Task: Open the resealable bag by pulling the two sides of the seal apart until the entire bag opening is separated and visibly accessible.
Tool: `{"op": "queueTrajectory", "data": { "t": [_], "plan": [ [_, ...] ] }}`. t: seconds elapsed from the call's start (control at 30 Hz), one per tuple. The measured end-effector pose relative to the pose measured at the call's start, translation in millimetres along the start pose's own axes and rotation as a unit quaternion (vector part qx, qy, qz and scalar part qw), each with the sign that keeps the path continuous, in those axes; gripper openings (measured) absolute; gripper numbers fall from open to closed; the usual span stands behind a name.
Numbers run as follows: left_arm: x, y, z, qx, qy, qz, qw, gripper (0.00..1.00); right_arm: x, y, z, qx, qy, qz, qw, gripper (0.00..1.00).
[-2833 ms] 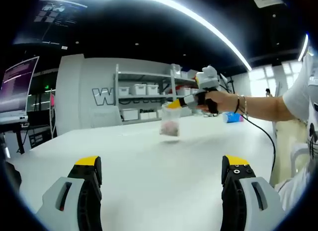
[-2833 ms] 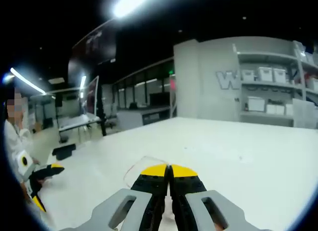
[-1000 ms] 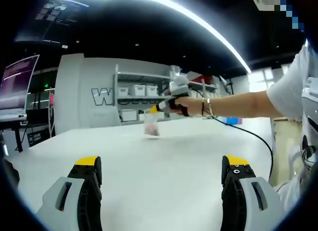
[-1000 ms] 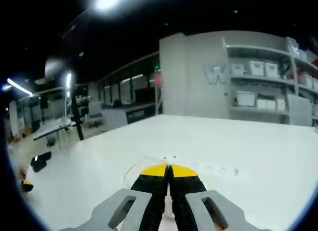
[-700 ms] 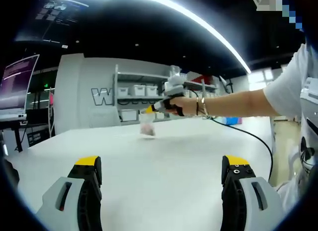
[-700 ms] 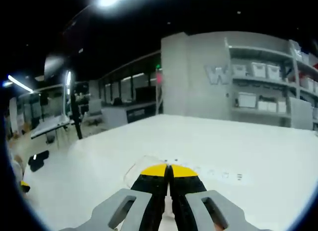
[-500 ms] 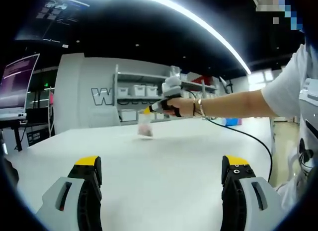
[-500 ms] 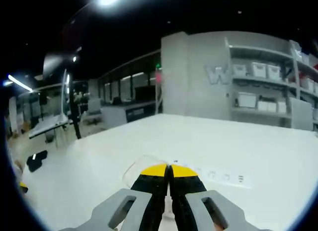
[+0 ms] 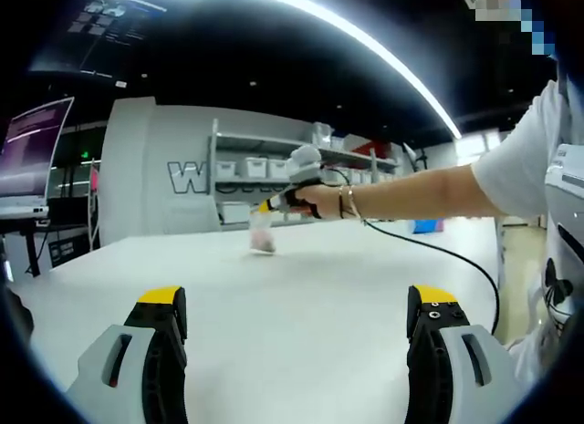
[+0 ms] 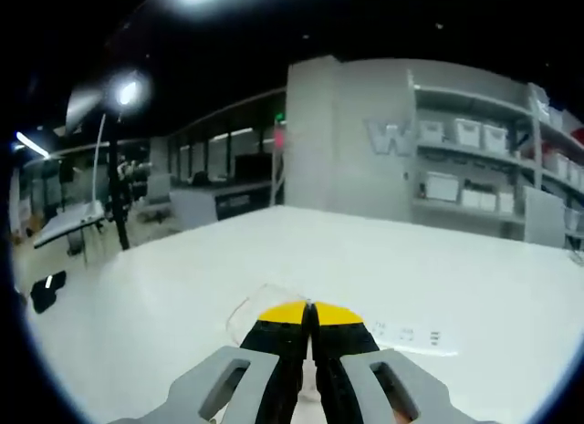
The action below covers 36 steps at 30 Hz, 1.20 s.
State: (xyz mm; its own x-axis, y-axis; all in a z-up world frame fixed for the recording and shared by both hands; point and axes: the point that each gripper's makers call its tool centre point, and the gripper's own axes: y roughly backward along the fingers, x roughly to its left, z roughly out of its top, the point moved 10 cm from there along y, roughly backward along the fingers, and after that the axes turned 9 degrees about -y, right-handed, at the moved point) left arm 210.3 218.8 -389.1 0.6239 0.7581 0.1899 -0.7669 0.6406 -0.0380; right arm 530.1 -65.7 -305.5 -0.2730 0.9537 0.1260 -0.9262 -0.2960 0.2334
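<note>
- My right gripper (image 10: 308, 307) is clamped on the small clear resealable plastic bag (image 9: 262, 235), dangling far out over the white table (image 9: 301, 305).
- My left gripper (image 9: 297, 301) gapes empty, well apart; one-sided pulling risks slipping off the seal.

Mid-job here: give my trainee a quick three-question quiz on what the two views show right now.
1. True or false: the left tool is shut.
2. What does the right tool hold? A) bag B) white bin C) cable
3. Fill in: the bag hangs over the white ____.

Key:
1. False; its jaws stand wide apart, nothing between them.
2. A; the yellow tips are pinched on its top edge.
3. table.
</note>
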Motion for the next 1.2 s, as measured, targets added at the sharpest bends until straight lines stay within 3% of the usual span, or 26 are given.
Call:
{"op": "queueTrajectory", "data": {
  "t": [0.43,0.93,1.2],
  "plan": [
    [-1.5,0,0.1,-0.001,0.001,0.001,1.0000,1.00,4,-14,-8.3,-0.005,0.025,-0.023,0.9994,0.00],
    [-0.5,1,0.6,-0.003,0.005,-0.001,1.0000,1.00,35,-23,-40.2,0.034,0.043,0.029,0.9981,0.00],
    [0.7,0,1.0,-0.002,0.005,-0.001,1.0000,1.00,47,-27,-59.6,0.068,0.096,0.042,0.9922,0.00]
  ]
}}
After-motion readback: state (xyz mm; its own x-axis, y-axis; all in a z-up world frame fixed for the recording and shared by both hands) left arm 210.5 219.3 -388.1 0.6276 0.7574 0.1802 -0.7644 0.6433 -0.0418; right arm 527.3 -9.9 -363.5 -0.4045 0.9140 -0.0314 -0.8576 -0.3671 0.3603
